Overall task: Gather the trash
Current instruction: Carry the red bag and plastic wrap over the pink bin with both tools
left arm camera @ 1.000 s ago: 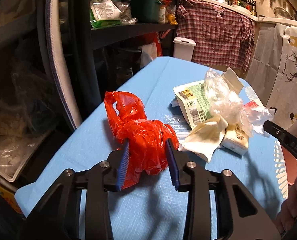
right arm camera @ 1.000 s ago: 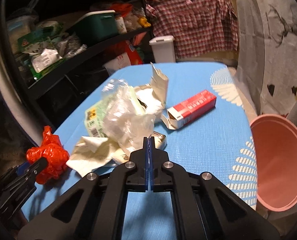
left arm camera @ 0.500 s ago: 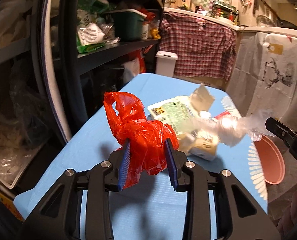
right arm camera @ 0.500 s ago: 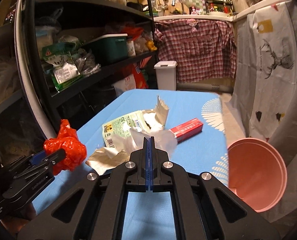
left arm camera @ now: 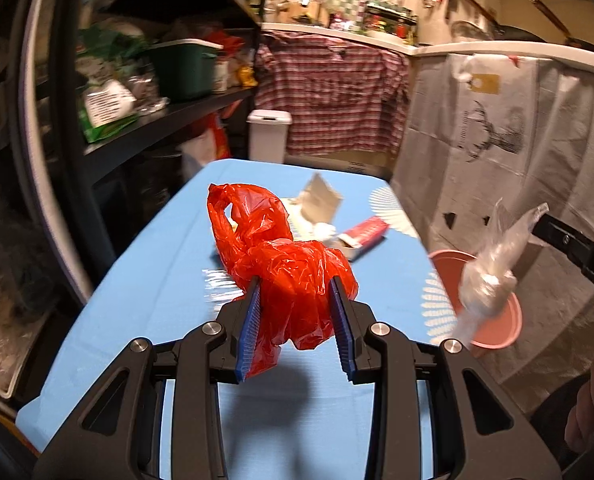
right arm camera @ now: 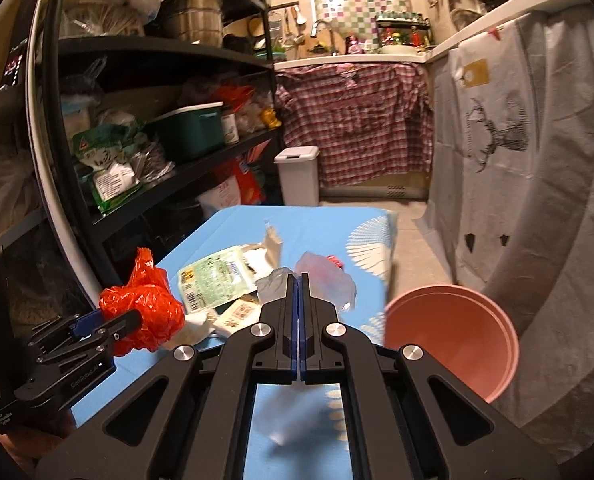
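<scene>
My left gripper point(left arm camera: 296, 292) is shut on a crumpled red plastic bag point(left arm camera: 285, 260), held above the blue table point(left arm camera: 145, 280); from the right wrist it shows at the left, the red plastic bag point(right arm camera: 145, 308) bulging out of it. My right gripper point(right arm camera: 298, 280) is shut on a clear plastic bag point(right arm camera: 329, 280), which hangs from its fingers point(left arm camera: 569, 240) over a pink bin point(left arm camera: 497, 320). On the table lie a green-labelled carton point(right arm camera: 217, 280), torn paper point(left arm camera: 321, 200) and a red box point(left arm camera: 365, 232).
The pink bin point(right arm camera: 449, 336) stands off the table's right edge. Black shelves point(right arm camera: 157, 120) packed with goods run along the left. A white pedal bin point(right arm camera: 299, 176) stands beyond the table's far end. A grey cloth with a deer print point(right arm camera: 497, 136) hangs at the right.
Both grippers have risen from the table. The clear bag came off the trash pile and moved right, over the pink bin. The red bag hangs higher above the table.
</scene>
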Motion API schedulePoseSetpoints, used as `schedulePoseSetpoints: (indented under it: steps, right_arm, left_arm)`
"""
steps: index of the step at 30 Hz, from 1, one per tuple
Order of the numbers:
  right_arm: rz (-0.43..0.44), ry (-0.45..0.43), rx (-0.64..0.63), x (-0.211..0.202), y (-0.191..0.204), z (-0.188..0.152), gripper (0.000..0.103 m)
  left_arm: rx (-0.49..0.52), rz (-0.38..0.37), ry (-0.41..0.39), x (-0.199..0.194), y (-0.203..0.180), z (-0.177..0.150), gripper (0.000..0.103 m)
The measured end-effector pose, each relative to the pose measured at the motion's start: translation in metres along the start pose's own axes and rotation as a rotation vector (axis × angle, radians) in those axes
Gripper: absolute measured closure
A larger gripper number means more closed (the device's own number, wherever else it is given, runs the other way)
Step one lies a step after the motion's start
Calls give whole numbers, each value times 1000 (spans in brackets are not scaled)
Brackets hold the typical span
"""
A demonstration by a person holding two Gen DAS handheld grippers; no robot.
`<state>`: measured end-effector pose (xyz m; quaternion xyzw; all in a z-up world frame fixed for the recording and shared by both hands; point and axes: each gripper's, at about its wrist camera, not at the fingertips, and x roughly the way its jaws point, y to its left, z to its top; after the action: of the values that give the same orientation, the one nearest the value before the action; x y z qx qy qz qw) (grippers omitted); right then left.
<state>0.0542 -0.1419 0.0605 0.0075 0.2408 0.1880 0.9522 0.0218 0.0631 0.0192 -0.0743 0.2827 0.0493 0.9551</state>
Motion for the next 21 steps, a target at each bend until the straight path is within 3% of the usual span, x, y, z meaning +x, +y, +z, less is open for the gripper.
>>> schedulePoseSetpoints:
  steps: [21]
  right_arm:
    - [-176,-25,77,-16,-97,12,103]
  left_arm:
    - [169,-202,45,20,-95,18,70]
